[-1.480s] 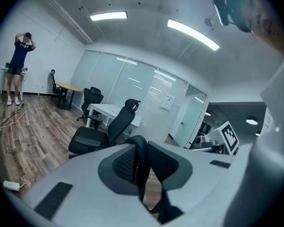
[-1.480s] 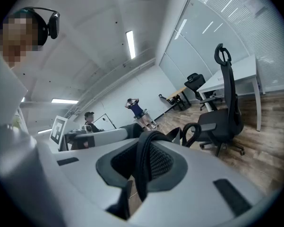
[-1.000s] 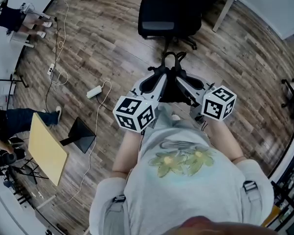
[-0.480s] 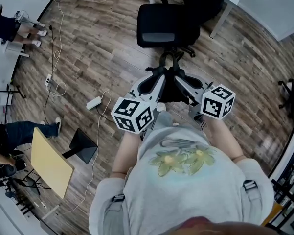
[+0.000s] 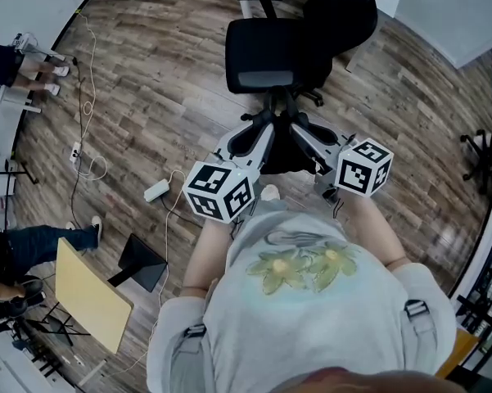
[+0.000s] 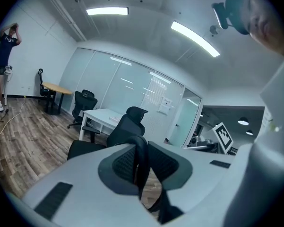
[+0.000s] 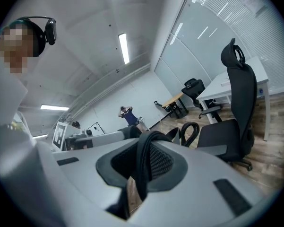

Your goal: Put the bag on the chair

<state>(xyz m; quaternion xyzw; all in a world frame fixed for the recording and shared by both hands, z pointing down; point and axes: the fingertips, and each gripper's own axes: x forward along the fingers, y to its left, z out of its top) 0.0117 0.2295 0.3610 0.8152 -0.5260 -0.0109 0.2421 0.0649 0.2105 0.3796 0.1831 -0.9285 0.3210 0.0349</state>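
Note:
A black bag (image 5: pixel 291 151) hangs between my two grippers, just in front of the person's body. My left gripper (image 5: pixel 257 131) is shut on one black handle strap (image 6: pixel 142 161). The right gripper (image 5: pixel 313 137) is shut on the other strap (image 7: pixel 142 170), and a loose handle loop (image 7: pixel 189 132) shows beyond it. The black office chair (image 5: pixel 266 49) stands straight ahead on the wooden floor with its seat bare. It also shows in the left gripper view as the chair (image 6: pixel 126 126) and in the right gripper view as the chair (image 7: pixel 236 117). Most of the bag's body is hidden under the jaws.
A white desk (image 6: pixel 100 117) stands behind the chair, with another black chair (image 6: pixel 82 103) further left. A power strip (image 5: pixel 155 191) and its cable lie on the floor at the left. Near a yellow board (image 5: pixel 88 304) stands a person (image 5: pixel 20 244); another person (image 6: pixel 2 56) stands by the far wall.
The chair has come nearer and lower in the head view as both grippers moved toward it with the bag. Both grips are unchanged.

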